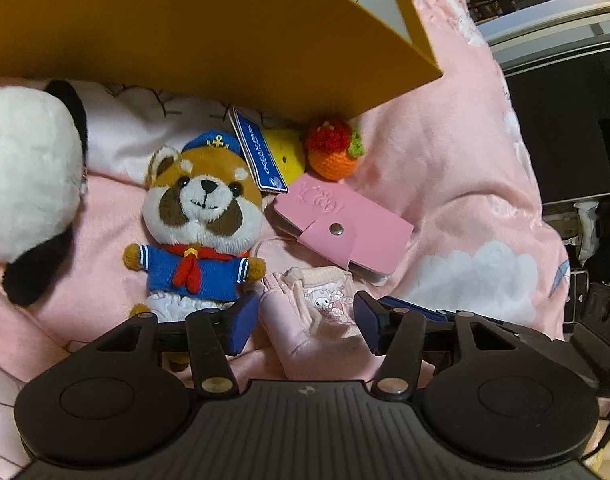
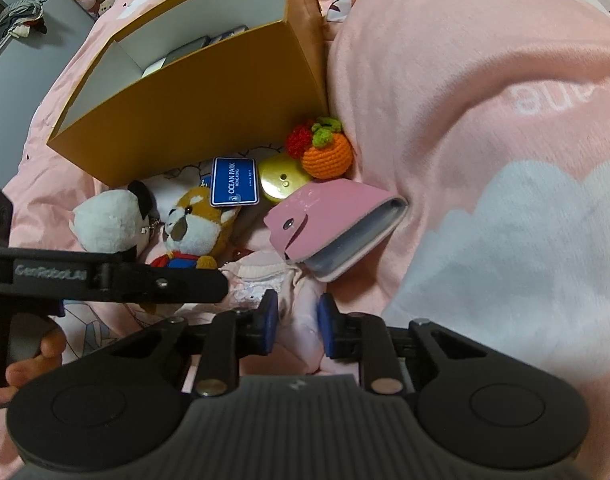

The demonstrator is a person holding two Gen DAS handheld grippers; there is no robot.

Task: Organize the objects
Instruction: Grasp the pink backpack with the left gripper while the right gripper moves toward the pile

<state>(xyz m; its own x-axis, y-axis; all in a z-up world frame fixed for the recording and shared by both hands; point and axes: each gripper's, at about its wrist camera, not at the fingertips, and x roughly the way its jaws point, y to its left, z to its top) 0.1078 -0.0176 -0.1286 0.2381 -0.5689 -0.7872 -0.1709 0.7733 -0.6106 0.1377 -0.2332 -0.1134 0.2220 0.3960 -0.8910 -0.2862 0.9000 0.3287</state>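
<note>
**Early stage: most items not yet boxed, pink socks under grip**

Yellow box (image 2: 209,92) open at far side of pink bedding (image 2: 465,120), a few flat items already inside; identity too small to tell. Still outside, clustered just before box front: panda plush (image 1: 29,184), sailor bear plush (image 1: 203,220) with blue tag (image 2: 235,181), yellow round toy (image 2: 283,180), crochet orange (image 2: 327,156), pink card holder (image 1: 345,226). Judged mostly undone.

Pink socks (image 1: 317,312) nearest both cameras, lying on bedding just beside bear plush and card holder. Long axis roughly toward box: cuff end far, toe end near, partly hidden under tools.

Left gripper (image 1: 307,322) spread wide, pads either side of socks, no visible contact. Right gripper (image 2: 297,330) narrowed, pinching fold of sock fabric between blue pads. Hand (image 2: 29,360) visible at left tool handle.

Left to do: lift socks into box, then remaining items.
</note>
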